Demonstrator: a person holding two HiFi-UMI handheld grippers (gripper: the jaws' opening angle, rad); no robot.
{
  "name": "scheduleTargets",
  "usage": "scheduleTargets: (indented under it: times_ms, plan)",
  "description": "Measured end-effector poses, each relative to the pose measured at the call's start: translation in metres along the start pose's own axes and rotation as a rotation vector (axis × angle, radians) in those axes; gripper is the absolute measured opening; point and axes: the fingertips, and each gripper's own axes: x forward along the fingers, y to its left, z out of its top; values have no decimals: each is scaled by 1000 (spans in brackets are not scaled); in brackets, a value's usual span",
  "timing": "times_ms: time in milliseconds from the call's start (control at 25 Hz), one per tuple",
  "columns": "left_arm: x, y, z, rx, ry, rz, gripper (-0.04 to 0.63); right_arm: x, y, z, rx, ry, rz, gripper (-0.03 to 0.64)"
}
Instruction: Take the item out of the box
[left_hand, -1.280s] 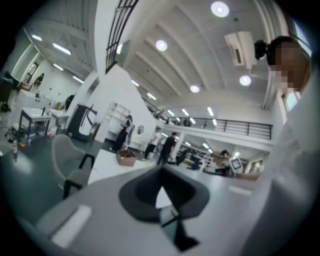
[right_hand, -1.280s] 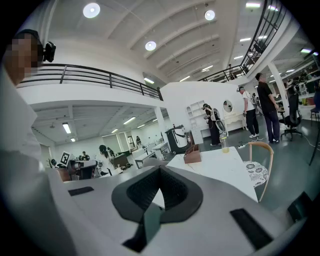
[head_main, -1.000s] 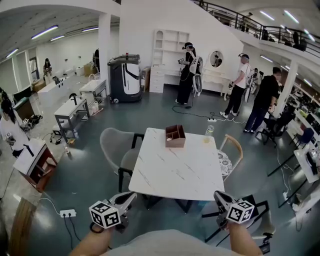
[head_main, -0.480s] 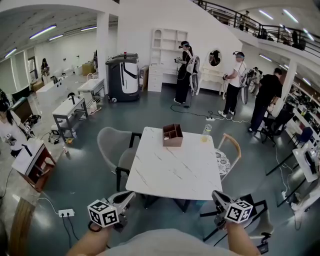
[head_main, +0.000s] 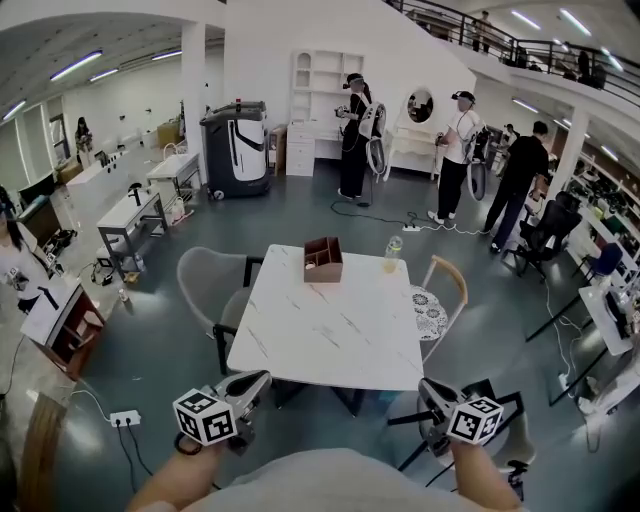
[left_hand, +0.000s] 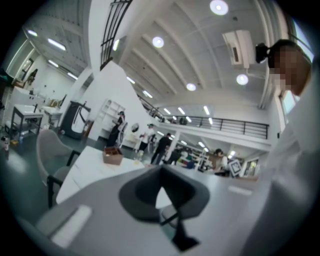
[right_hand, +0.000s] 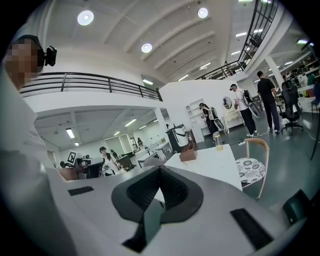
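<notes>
Step in hand, as judged: approach only, no reach begun.

- The small brown wooden box with inner dividers (head_main: 323, 259) sits at the far edge of the white marble-topped table (head_main: 330, 340), above centre in the head view and well apart from both grippers.
- Its contents are too small to make out; the item is presumed to be inside.
- A clear bottle of yellowish drink (head_main: 392, 254) stands just right of the box.
- Left gripper (head_main: 256, 383), lower left of frame: jaws together, nothing between them.
- Right gripper (head_main: 431, 389), lower right: jaws likewise closed tip to tip, empty.
- Both hover short of the table's near edge.

Next move, as judged: get to the table, bring one gripper over the box, part its jaws and find the item among the compartments before descending. The bottle is close enough to be knocked.
</notes>
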Motion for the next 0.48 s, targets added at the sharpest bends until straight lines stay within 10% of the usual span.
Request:
scheduleTargets:
  times_ms: [480]
  plan:
    - [21,-53,-24,3,9,51,5,-29,-40,4,-23,-4,57,6]
